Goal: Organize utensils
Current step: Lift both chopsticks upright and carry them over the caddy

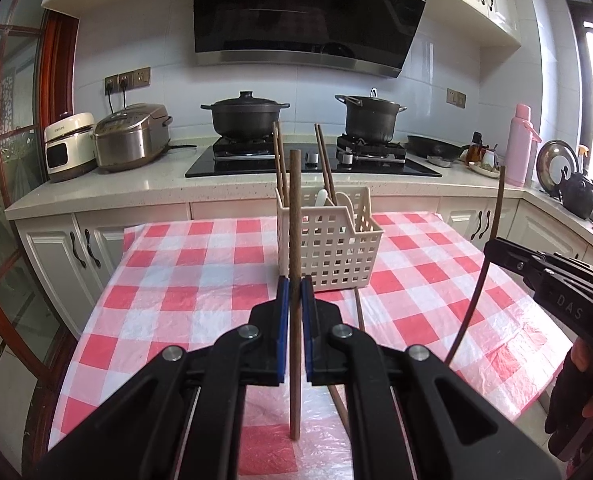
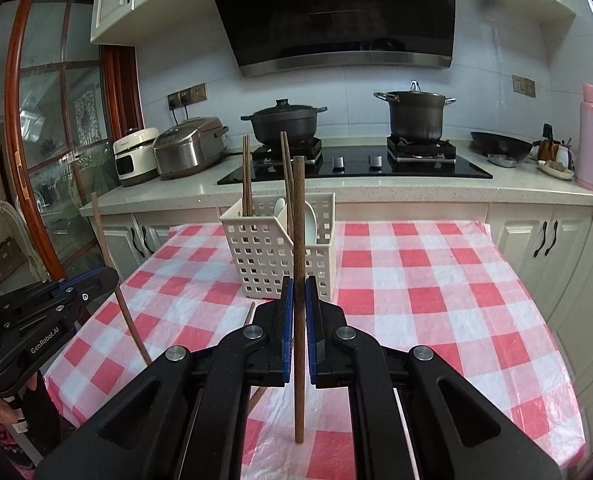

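My left gripper (image 1: 295, 286) is shut on a brown wooden chopstick (image 1: 295, 216) held upright above the table. My right gripper (image 2: 298, 286) is shut on a second upright chopstick (image 2: 298, 216). Each gripper shows in the other's view: the right gripper (image 1: 492, 246) with its chopstick (image 1: 498, 204), the left gripper (image 2: 110, 280) with its chopstick (image 2: 104, 240). A white slotted utensil basket (image 1: 336, 248) (image 2: 268, 252) stands ahead on the checked tablecloth. It holds several upright chopsticks (image 1: 280, 160) (image 2: 247, 172) and white spoons (image 1: 346, 200). Another chopstick (image 1: 359, 312) lies on the cloth in front of the basket.
The table has a red-and-white checked cloth (image 1: 200, 280) (image 2: 436, 292). Behind it runs a kitchen counter with a black hob (image 1: 256, 164), two dark pots (image 1: 244, 118) (image 2: 414, 114), rice cookers (image 1: 130, 136), a frying pan (image 1: 436, 148) and a pink flask (image 1: 520, 144).
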The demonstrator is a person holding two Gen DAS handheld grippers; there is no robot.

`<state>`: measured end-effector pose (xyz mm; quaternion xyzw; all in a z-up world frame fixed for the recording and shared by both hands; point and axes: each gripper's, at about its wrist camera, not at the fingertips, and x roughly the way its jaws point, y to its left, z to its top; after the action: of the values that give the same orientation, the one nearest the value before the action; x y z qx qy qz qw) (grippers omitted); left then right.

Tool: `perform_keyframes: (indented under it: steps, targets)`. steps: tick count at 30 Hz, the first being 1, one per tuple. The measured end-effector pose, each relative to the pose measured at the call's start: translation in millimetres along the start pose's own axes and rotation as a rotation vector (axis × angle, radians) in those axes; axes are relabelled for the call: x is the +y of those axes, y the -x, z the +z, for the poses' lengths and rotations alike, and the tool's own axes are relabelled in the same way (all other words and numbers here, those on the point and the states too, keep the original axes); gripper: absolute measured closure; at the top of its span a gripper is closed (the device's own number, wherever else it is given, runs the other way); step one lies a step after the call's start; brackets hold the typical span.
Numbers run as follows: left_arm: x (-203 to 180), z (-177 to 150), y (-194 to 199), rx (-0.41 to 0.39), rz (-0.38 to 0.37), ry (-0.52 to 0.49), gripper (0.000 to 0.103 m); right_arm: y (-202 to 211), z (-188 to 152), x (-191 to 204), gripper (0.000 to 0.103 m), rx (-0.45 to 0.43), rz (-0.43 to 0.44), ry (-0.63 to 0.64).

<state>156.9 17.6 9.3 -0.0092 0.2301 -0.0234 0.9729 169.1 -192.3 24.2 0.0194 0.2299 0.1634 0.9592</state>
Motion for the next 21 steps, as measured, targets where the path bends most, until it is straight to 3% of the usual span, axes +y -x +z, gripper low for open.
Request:
perform_keyframes:
  steps: [21]
  targets:
    - [2, 26, -6, -0.022, -0.034, -0.015, 0.097, -12, 23, 5, 0.097, -0.038, 0.002, 0.026]
